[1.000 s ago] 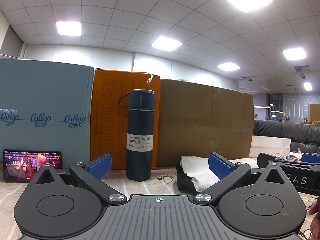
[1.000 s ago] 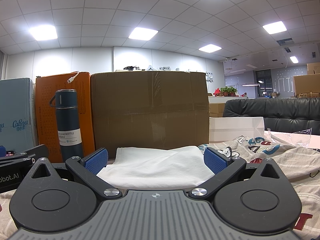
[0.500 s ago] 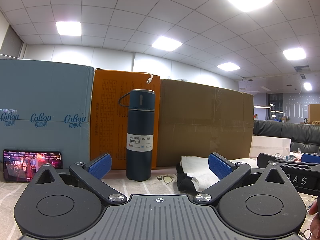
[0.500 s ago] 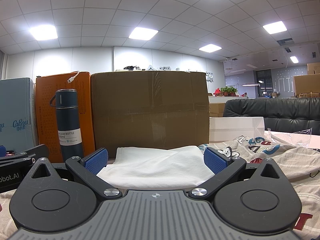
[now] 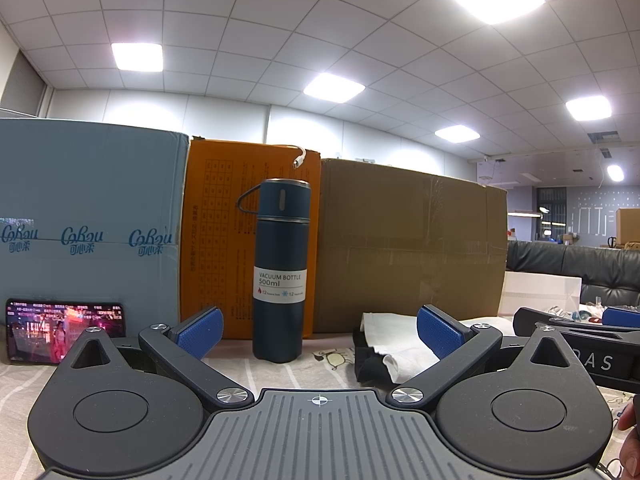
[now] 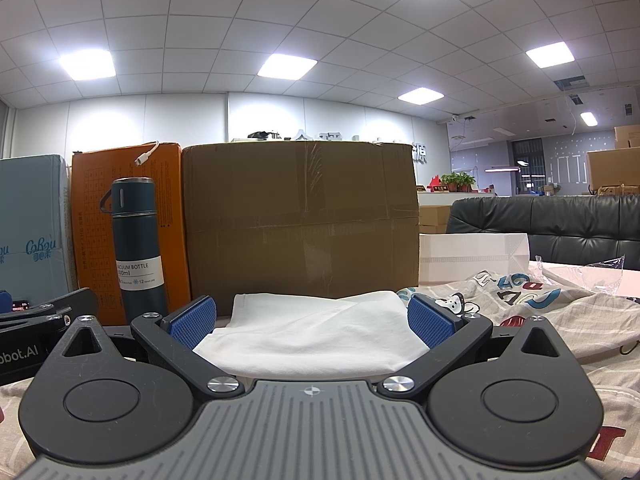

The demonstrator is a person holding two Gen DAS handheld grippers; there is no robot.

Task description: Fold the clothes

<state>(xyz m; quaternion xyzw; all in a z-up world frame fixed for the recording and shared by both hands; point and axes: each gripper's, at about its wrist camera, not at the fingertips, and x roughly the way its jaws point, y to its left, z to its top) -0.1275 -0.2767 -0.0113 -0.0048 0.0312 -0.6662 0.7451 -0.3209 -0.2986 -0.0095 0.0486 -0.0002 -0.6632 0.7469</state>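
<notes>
Nothing has shifted since a second ago: both of my tools sit level and still, so no fold has begun. Only the screen on the dark phone [image 5: 64,330] propped against the pale blue printed carton [image 5: 88,224] has changed. My left gripper [image 5: 318,334] is spread wide with nothing between its blue pads, facing the tall navy vacuum bottle [image 5: 280,272]. My right gripper [image 6: 312,318] is likewise spread, its pads on either side of the folded white cloth [image 6: 308,336] but not touching it. That cloth lies on a dark garment [image 5: 366,364] before the brown cardboard box [image 6: 300,216]; a grey cartoon-print garment [image 6: 540,304] lies crumpled to the right, probably next.
</notes>
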